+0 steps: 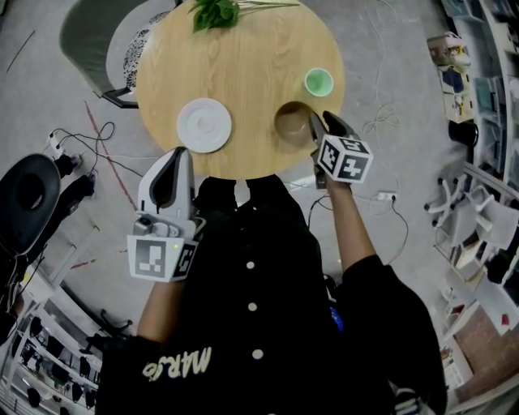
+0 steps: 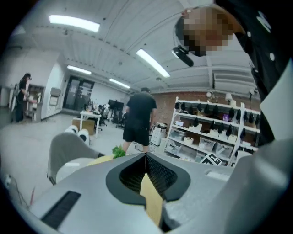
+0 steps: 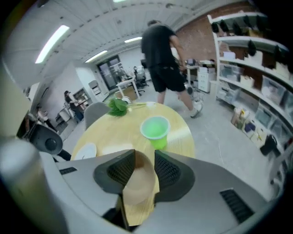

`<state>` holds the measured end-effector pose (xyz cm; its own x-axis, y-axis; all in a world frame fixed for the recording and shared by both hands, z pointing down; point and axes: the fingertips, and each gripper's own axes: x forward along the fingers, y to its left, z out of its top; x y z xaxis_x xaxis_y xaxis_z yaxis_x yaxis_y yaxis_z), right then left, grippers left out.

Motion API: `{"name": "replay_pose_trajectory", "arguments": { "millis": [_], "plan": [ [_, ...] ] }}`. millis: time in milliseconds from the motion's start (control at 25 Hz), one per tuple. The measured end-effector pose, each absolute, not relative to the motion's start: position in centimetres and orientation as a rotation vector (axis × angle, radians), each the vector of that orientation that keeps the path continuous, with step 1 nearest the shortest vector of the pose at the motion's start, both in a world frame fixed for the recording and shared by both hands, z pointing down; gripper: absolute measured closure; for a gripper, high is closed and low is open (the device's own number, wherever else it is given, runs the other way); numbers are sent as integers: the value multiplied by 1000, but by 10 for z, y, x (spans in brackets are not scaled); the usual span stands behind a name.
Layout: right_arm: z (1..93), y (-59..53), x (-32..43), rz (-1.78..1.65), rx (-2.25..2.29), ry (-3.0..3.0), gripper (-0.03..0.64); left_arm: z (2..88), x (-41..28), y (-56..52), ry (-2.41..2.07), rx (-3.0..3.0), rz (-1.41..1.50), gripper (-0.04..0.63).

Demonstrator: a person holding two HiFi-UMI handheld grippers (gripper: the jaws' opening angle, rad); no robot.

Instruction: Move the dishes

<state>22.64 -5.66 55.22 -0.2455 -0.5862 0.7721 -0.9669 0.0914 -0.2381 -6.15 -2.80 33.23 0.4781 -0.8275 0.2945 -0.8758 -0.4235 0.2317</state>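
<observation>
On the round wooden table (image 1: 243, 73) stand a white plate (image 1: 203, 125), a brown bowl (image 1: 292, 123) and a green cup (image 1: 319, 82). My right gripper (image 1: 319, 116) sits at the bowl's right rim. In the right gripper view the right gripper (image 3: 144, 160) has its jaws apart, with the brown bowl's (image 3: 139, 185) rim between them and a gap at the right pad. The green cup (image 3: 155, 129) stands just beyond. My left gripper (image 1: 180, 154) hangs shut below the table's near edge, short of the plate. Nothing is between the left gripper's (image 2: 146, 157) jaws.
A sprig of green leaves (image 1: 215, 12) lies at the table's far edge. A grey chair (image 1: 105, 36) stands beyond the table at the left, a black round seat (image 1: 28, 190) at the left. Cables run over the floor, and shelves (image 1: 486, 121) line the right. A person (image 3: 162, 59) walks behind the table.
</observation>
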Motion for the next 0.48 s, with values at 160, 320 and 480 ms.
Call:
{"name": "replay_pose_trajectory", "arguments": {
  "millis": [160,320,480],
  "plan": [
    [505,-86,180,777,1358,-2088,488,389,-85,-16,-1371,2155,145,591],
    [487,-103,127,794,1176,-2216,472,432,-96,-2,-1333,2084,210,591],
    [487,-108,82,802,1028,-2255,455,464,-111,3,-1323,1974,159,495]
  ]
}}
